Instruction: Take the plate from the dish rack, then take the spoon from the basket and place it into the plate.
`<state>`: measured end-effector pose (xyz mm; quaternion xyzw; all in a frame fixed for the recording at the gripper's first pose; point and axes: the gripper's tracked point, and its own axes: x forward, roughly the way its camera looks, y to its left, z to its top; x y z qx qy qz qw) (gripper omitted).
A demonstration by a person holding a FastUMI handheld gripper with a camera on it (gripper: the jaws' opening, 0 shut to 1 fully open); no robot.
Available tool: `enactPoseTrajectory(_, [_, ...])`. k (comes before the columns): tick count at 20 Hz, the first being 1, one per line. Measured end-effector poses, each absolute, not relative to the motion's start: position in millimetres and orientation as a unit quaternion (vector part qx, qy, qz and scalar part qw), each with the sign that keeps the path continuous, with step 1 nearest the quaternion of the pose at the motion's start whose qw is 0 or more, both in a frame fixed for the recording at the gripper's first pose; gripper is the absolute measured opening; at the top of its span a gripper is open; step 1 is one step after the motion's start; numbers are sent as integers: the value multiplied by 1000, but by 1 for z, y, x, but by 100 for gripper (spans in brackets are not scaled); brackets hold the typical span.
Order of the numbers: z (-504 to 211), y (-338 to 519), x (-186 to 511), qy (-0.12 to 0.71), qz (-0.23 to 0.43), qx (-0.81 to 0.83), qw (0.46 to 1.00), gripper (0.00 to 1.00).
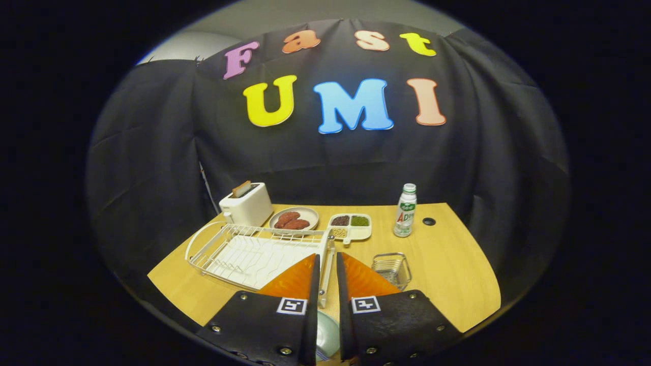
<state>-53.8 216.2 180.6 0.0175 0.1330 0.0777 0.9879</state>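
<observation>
The tool (325, 264) sat low over the counter (447, 274) with its two orange fingers (292, 279) close together, only a thin gap between them. A pale green plate (326, 333) showed low in that gap, back by the black pads, lying flat. I could not tell if the fingers pressed on it.

At 11 o'clock from the fingertips lay the white wire dish rack (254, 251). Its end wall stood right in front of the tips and crossed the gap. Its thin bars made rows, and a white tray lay under them.

At 2 o'clock, just beside the right finger, stood a small wire basket (391, 267), square and shiny. I could not make out a spoon in it.

Farther off at 11 o'clock stood a white toaster (247, 204) with a slice of toast poking up. At 12 o'clock sat a round plate of brown sausages (293, 219) and a white tray of beans (350, 226) with little parts. At 1 o'clock stood a white bottle (405, 210) with a green cap. The counter was smooth, light wood.
</observation>
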Motion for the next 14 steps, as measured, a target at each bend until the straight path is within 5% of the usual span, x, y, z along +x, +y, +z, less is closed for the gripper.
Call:
enactPoseTrajectory(2, [218,202,-61,67,88,22,994,18])
enactPoseTrajectory(5, [256,179,-65,-8,87,19,996,94])
enactPoseTrajectory(14, [255,110,-57,-52,28,4,998,95])
